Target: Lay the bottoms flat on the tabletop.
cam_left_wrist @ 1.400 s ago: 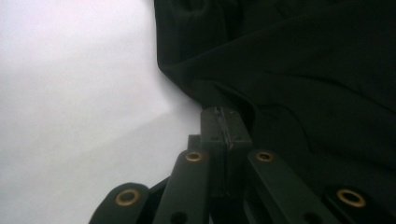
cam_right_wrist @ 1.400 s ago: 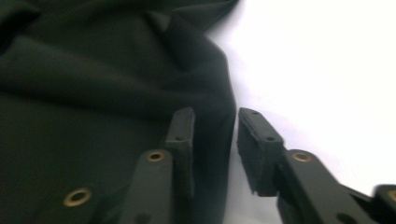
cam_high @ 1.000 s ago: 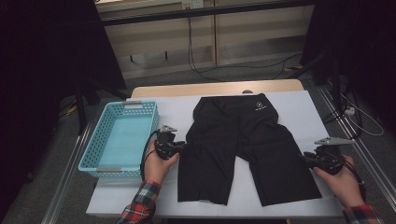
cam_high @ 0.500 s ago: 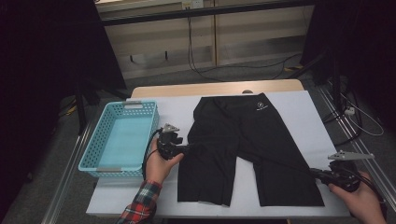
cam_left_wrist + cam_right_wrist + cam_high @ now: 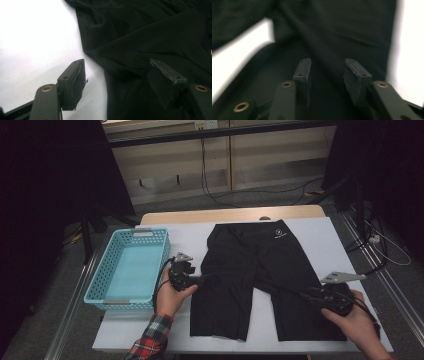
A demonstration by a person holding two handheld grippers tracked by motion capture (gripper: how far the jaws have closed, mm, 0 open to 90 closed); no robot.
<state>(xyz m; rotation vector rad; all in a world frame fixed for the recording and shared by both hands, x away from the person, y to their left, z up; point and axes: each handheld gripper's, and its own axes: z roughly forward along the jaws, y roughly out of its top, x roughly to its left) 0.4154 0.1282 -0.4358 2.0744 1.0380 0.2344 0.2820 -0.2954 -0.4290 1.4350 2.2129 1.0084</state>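
Left hand-held gripper (image 5: 116, 82) has just been opening, astride the shorts' (image 5: 255, 270) edge, nothing pinched.

Blue basket (image 5: 131, 266) blocks the table's left; bare strip (image 5: 185, 240) beside it seems passable.

- The table (image 5: 320, 222) takes up the middle of the high view, its near edge toward the bottom of the frame.
- The shorts (image 5: 260, 270) lie flat on the table at centre, waistband toward the top, legs toward the bottom.
- The basket (image 5: 131, 265) sits on the table at the left of the frame, just beside the shorts.
- The left gripper (image 5: 205, 279) lies between basket and shorts, at the shorts' left edge.
- The right gripper (image 5: 306, 292) lies at lower right, over the shorts' right leg.
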